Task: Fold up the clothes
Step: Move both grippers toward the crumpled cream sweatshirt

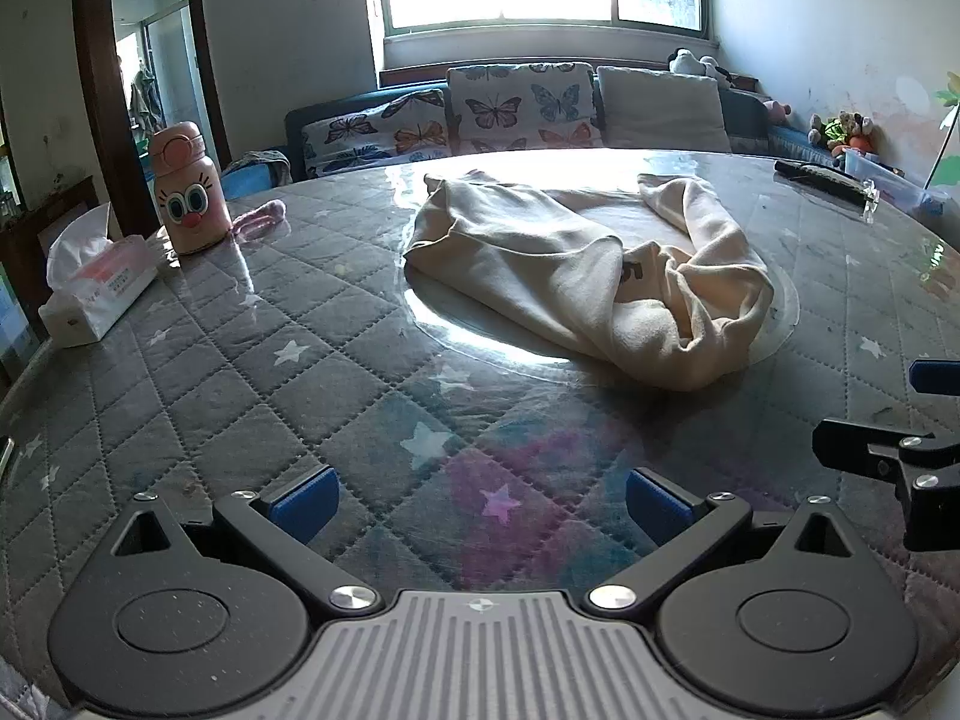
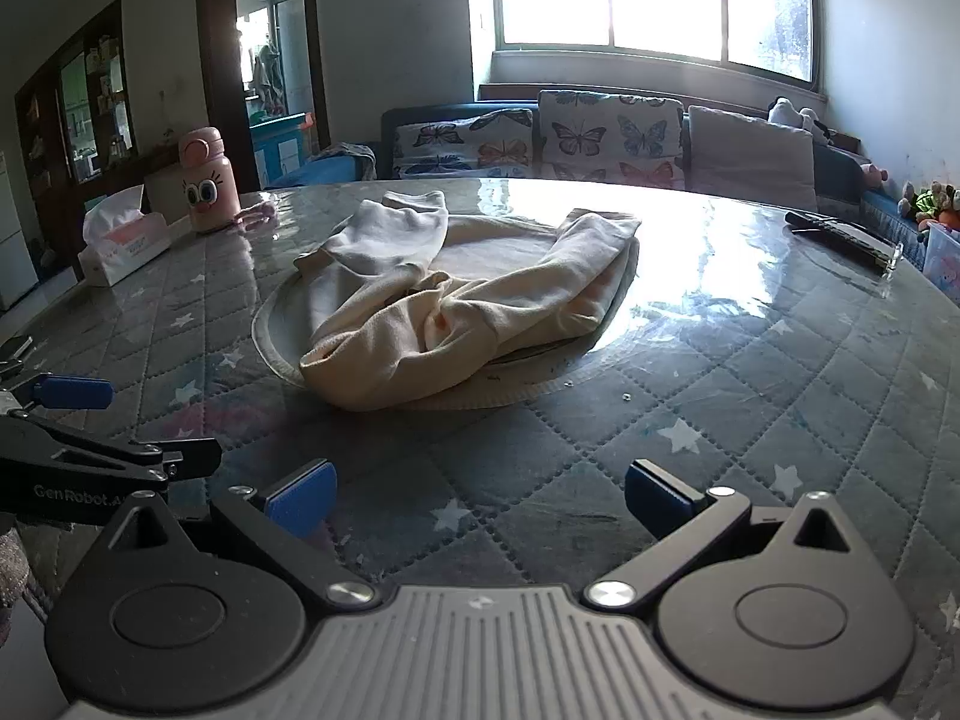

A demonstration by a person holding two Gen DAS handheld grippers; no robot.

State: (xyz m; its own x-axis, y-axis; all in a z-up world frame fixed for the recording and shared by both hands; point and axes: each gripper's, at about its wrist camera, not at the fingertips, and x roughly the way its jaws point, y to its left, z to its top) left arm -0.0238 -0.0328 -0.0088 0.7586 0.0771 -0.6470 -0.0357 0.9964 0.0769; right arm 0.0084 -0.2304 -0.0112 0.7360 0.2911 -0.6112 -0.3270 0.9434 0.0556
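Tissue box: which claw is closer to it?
Left. The tissue box sits ahead-left of the left claw; the right claw is farther off to its right.

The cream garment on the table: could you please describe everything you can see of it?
The cream garment is a soft, knit-looking piece lying crumpled, not yet folded, on a round mat at the middle of the quilted table. Two tube-like parts with ribbed cuffs stretch towards the window. A dark mark shows in a fold. Neither tongs touch it.

your right gripper (image 2: 477, 495) jaws wide apart, empty | crumpled cream cotton garment (image 2: 456, 306) ahead on grey quilted star-print table cover (image 2: 750, 420) | left gripper (image 2: 78, 420) at left edge
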